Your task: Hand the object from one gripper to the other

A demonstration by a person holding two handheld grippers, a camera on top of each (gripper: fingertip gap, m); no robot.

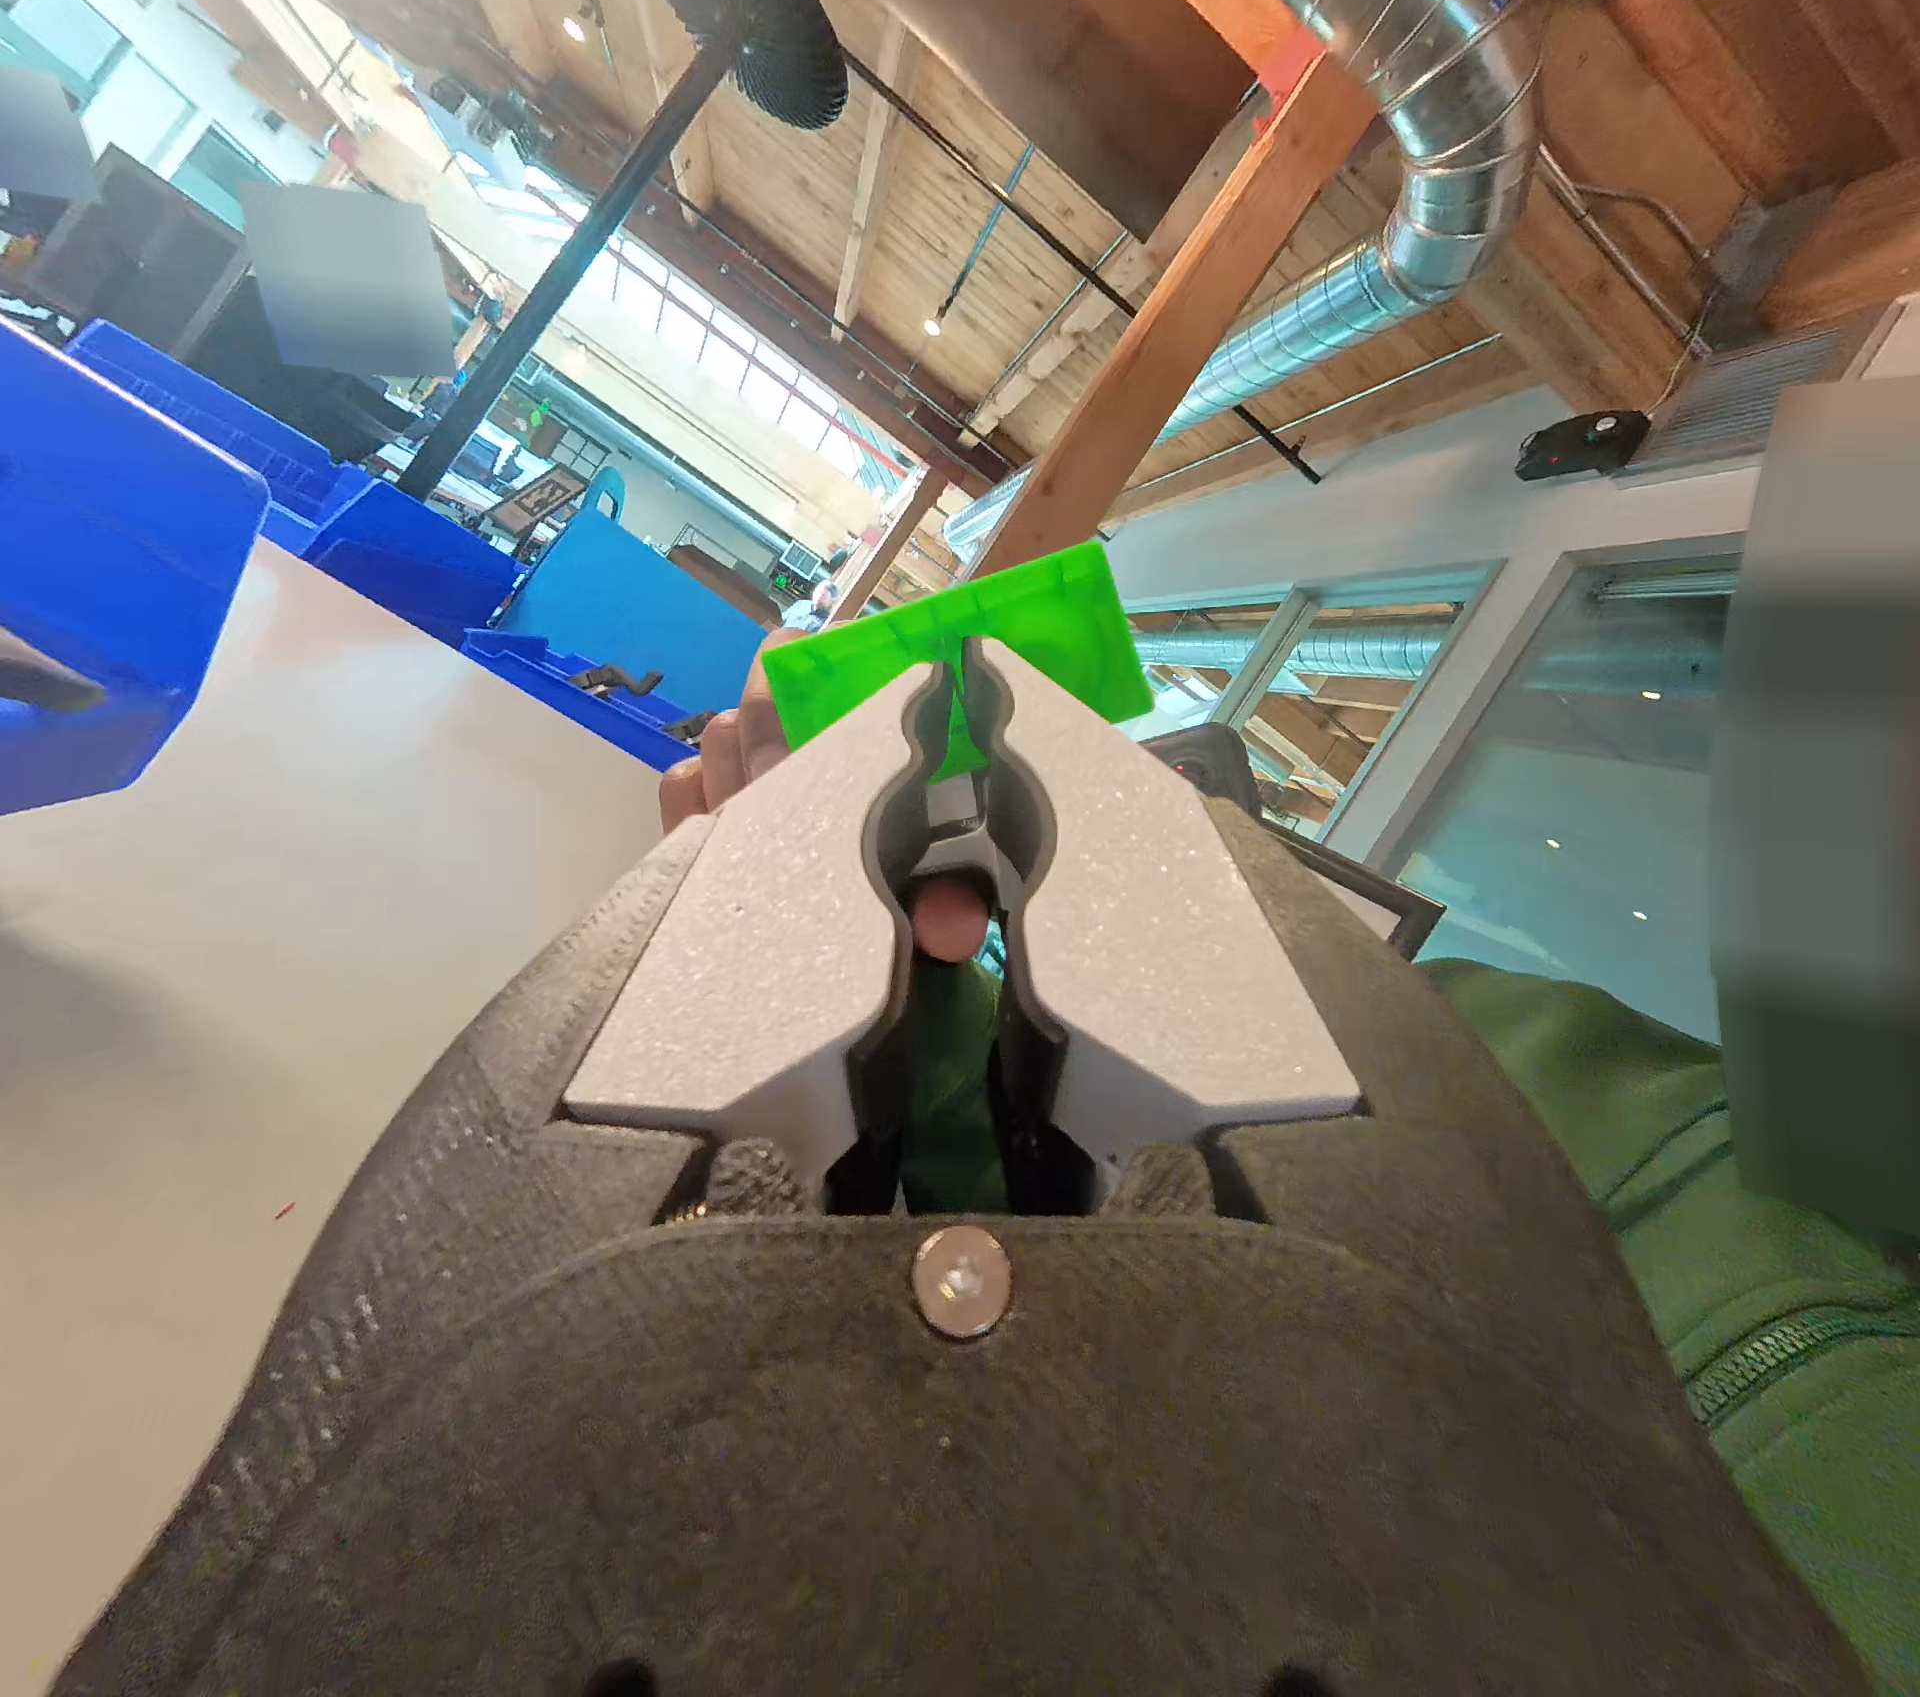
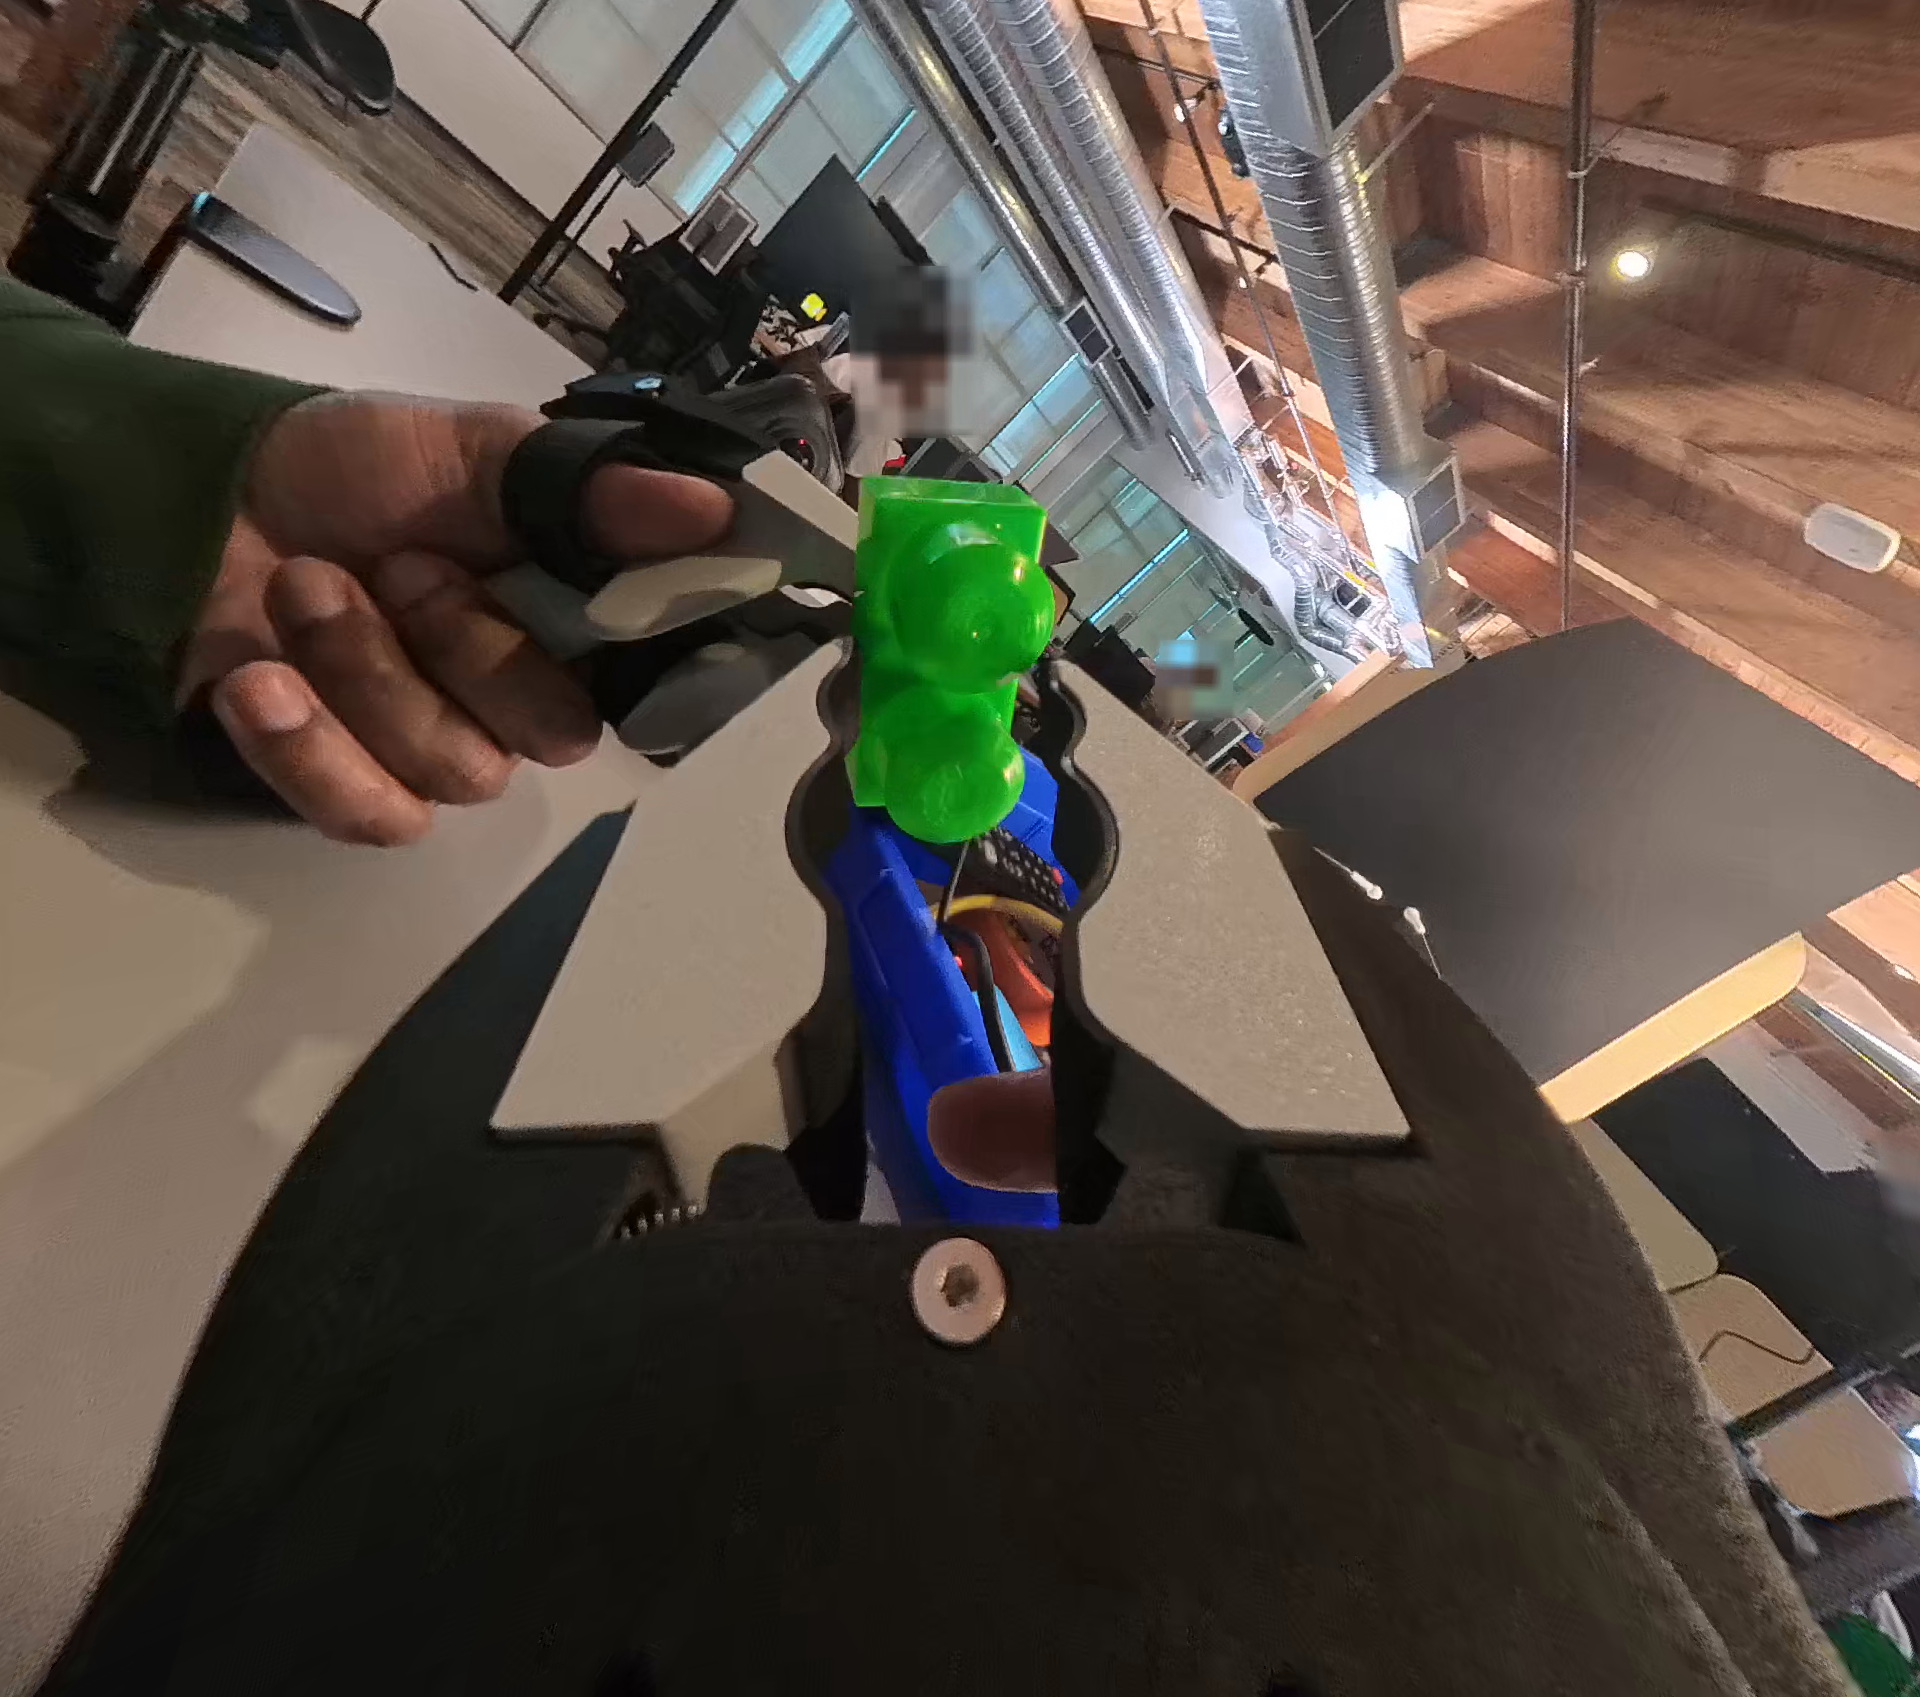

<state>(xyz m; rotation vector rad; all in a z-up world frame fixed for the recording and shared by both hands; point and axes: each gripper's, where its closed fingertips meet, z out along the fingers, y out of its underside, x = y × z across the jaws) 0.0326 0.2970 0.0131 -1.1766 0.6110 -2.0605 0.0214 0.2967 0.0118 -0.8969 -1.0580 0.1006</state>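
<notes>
A bright green toy brick (image 1: 1049, 639) is pinched at its middle by my left gripper (image 1: 961, 676), which is shut on it. In the right wrist view the brick (image 2: 951, 639) faces the camera with its round studs. Its lower half lies between the fingers of my right gripper (image 2: 951, 681). Those jaws stand apart, with thin gaps on either side of the brick. The left gripper (image 2: 831, 577), held by a hand (image 2: 395, 608), comes in from the left and clamps the brick's far side. Both grippers are raised above the table.
A white table (image 1: 312, 868) lies below on the left, with blue bins (image 1: 114, 567) along its far edge. One blue bin (image 2: 914, 1003) shows through the right jaw gap. A green sleeve (image 1: 1714, 1232) is on the right. A dark panel (image 2: 1579, 826) is nearby. My left and right fingertips are right by each other.
</notes>
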